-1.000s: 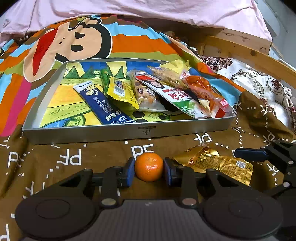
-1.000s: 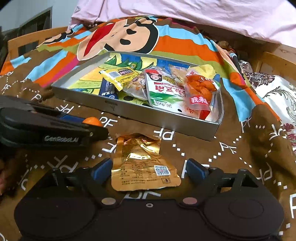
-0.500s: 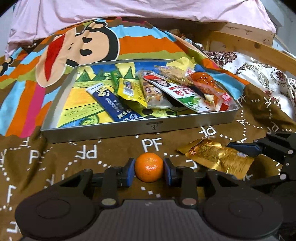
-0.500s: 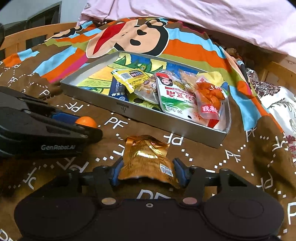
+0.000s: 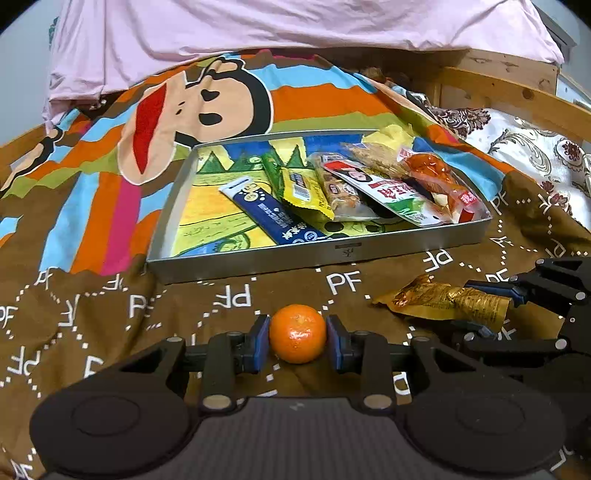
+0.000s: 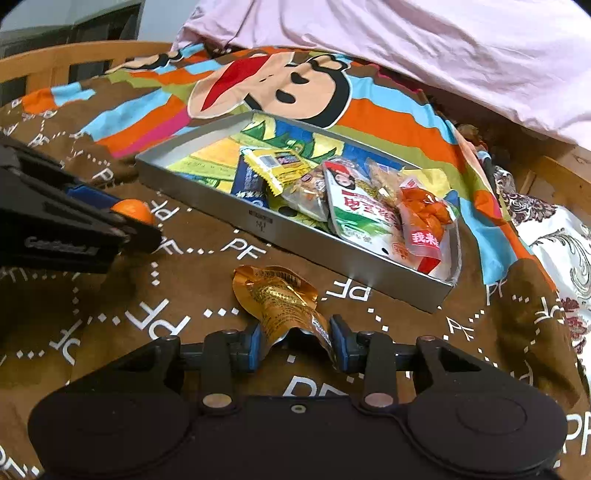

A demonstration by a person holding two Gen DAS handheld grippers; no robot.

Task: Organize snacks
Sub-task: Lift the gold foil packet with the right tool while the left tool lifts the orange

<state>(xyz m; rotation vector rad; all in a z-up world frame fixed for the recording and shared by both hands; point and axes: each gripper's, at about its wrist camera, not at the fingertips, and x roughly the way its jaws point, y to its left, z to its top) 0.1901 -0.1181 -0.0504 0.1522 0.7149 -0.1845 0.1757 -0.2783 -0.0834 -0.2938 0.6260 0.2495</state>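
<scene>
My left gripper (image 5: 297,341) is shut on a small orange mandarin (image 5: 297,333), held just above the brown bedspread. My right gripper (image 6: 295,345) is shut on a gold foil snack packet (image 6: 282,301), which is creased between the pads. The packet also shows in the left wrist view (image 5: 448,304), and the mandarin shows in the right wrist view (image 6: 135,209). A shallow metal tray (image 5: 332,254) lies beyond both grippers. It holds several snack packets, among them a blue stick pack (image 5: 269,212), a yellow packet (image 5: 304,192) and a red-orange packet (image 5: 439,181).
The tray rests on a brown and striped cartoon-monkey bedspread (image 5: 207,107). A pink sheet (image 5: 295,33) lies behind it. A wooden bed rail (image 5: 517,96) and a floral cushion (image 5: 535,155) are at the right. The tray's left half (image 5: 207,218) holds no packets.
The right gripper closed on the gold packet and lifted its near end. Both grippers have pulled back and up, the left still holding the mandarin.
</scene>
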